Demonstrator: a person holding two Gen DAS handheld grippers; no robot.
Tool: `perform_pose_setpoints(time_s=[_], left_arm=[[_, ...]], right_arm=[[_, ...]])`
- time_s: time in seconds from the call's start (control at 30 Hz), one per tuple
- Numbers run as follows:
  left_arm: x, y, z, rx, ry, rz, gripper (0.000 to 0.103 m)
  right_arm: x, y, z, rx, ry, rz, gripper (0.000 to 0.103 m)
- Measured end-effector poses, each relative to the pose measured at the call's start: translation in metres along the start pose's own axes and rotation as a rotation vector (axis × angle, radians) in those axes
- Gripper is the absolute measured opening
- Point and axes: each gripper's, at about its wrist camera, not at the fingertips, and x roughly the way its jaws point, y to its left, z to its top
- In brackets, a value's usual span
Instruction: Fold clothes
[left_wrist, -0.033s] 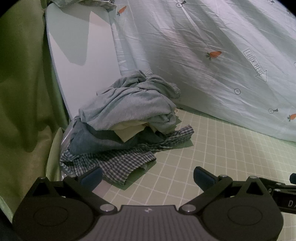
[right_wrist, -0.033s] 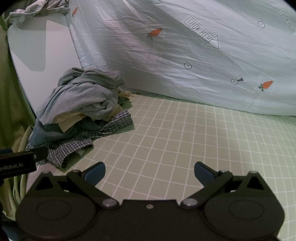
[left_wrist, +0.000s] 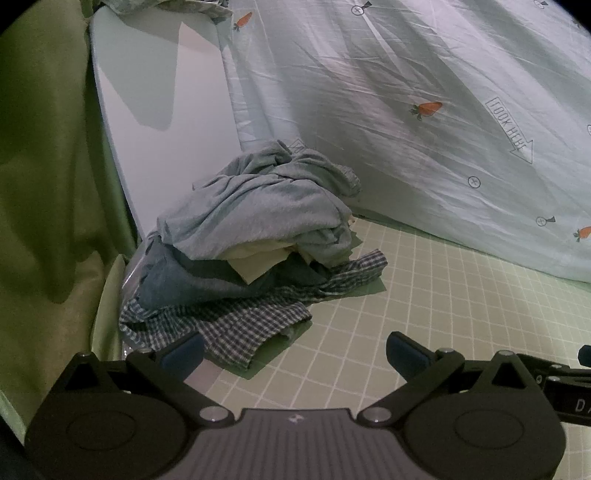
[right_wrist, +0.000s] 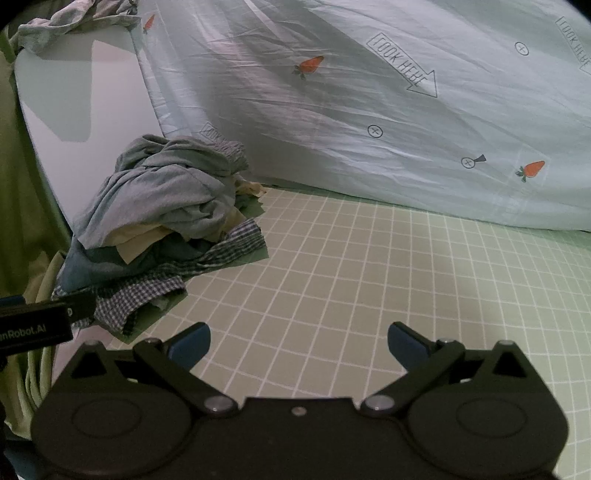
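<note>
1. Curtain (left_wrist: 48, 184), olive green, hangs at the far left of the left hand-held gripper (left_wrist: 295, 350), running from the top of the left wrist view down past the gripper's left finger.
2. Just right of the curtain a pale panel (left_wrist: 166, 92) stands on edge, leaning back, with some crumpled grey cloth (right_wrist: 74, 16) draped over its top corner.
3. Ahead and to the left of the left hand-held gripper lies the pile of clothes (left_wrist: 255, 236), set against the foot of the panel. A grey-blue garment (left_wrist: 258, 206) sits crumpled on top, a cream piece (left_wrist: 258, 258) pokes out beneath it, a dark blue garment (left_wrist: 184, 280) lies lower, and a checked shirt (left_wrist: 240, 321) spreads along the bottom, its edge closest to the gripper's left finger.
4. The left hand-held gripper is spread wide, its blue-tipped fingers (left_wrist: 184, 350) well apart and holding nothing; it is not touching the pile.
5. The pile rests on a green mat with a white grid (left_wrist: 443, 314), which stretches in front of both grippers and off to the right.
6. The right hand-held gripper (right_wrist: 299, 343) is likewise spread wide and holds nothing, over bare grid, with the pile ahead and well to its left. The left tool's body shows at that view's left edge.
7. Behind the mat, ahead and to the right of both grippers, a pale blue sheet (right_wrist: 369, 110) printed with carrots and "LOOK HERE" arrows rises as a slope.
</note>
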Motion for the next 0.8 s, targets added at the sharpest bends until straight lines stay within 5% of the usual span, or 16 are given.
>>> perform_pose_setpoints(time_s=[0.8], left_arm=[[0.008,-0.0003,0.0064,0.001,0.012,0.007,0.103]], right_arm=[[0.0105,-0.003,0.0084,-0.017,0.01,0.02,0.103]])
